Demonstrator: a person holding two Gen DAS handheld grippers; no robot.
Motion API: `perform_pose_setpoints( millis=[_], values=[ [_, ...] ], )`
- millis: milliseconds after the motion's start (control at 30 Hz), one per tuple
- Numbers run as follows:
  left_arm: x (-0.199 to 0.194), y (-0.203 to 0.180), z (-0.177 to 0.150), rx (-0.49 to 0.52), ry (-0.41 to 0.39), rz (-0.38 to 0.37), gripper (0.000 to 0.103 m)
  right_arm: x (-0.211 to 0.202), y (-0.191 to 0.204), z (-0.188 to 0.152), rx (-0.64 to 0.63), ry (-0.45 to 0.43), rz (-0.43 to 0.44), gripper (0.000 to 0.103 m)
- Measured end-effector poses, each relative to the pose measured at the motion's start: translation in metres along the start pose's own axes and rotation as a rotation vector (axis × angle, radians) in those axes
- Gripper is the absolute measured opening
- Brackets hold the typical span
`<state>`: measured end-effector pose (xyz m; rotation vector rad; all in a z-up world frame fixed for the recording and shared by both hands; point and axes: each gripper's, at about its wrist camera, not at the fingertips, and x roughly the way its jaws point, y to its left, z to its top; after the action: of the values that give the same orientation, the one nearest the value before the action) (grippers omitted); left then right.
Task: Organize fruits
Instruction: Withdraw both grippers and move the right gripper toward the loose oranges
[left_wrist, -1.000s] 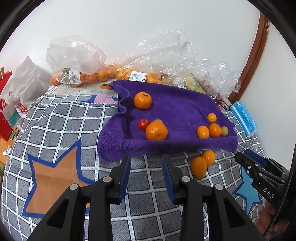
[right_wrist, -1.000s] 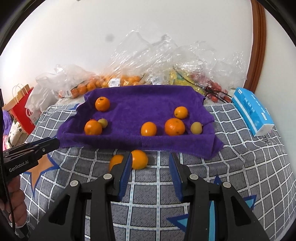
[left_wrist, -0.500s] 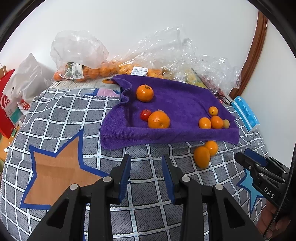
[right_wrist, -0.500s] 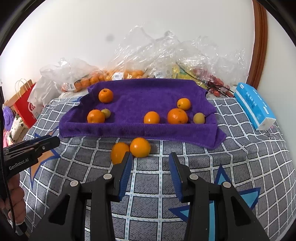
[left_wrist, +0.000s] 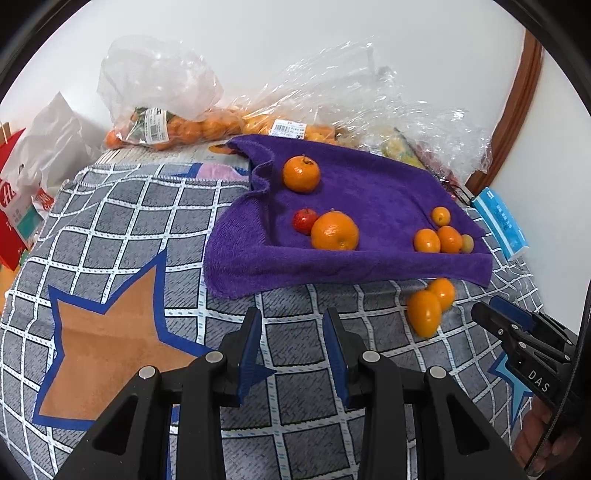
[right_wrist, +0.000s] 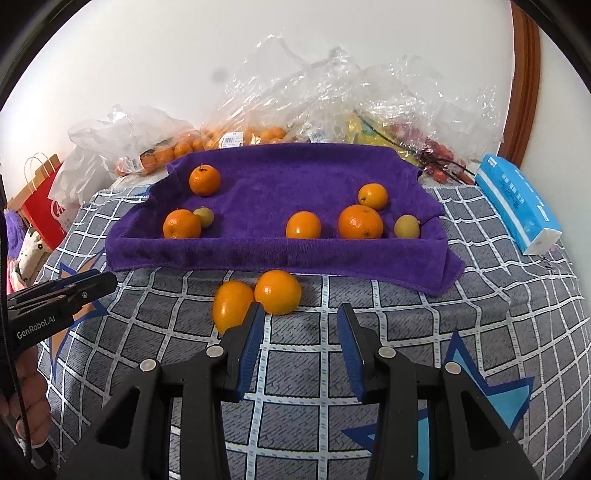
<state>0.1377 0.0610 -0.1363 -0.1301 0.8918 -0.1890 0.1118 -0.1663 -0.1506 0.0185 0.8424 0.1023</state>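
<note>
two loose oranges (right_wrist: 258, 297) touch each other below the purple towel (right_wrist: 258, 254); the right gripper (right_wrist: 301, 332), slightly spread and empty like the left gripper (left_wrist: 291, 338), could nudge one rolling.

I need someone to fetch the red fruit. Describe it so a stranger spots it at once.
Find the purple terry towel spread on the grey checked blanket. Near its left fold, a large round orange sits. The small glossy red fruit touches that orange's left side, the only red piece among orange and yellowish ones.
</note>
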Motion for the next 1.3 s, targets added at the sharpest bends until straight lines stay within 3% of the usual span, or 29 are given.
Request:
perform_pose_setpoints(
  millis=[1300],
  values=[
    [0.026, 0.013, 0.000, -0.048, 0.030, -0.023, 0.033, 0.039, 0.011, 0.006, -0.016, 0.041, 0.045, 0.041]
  ],
)
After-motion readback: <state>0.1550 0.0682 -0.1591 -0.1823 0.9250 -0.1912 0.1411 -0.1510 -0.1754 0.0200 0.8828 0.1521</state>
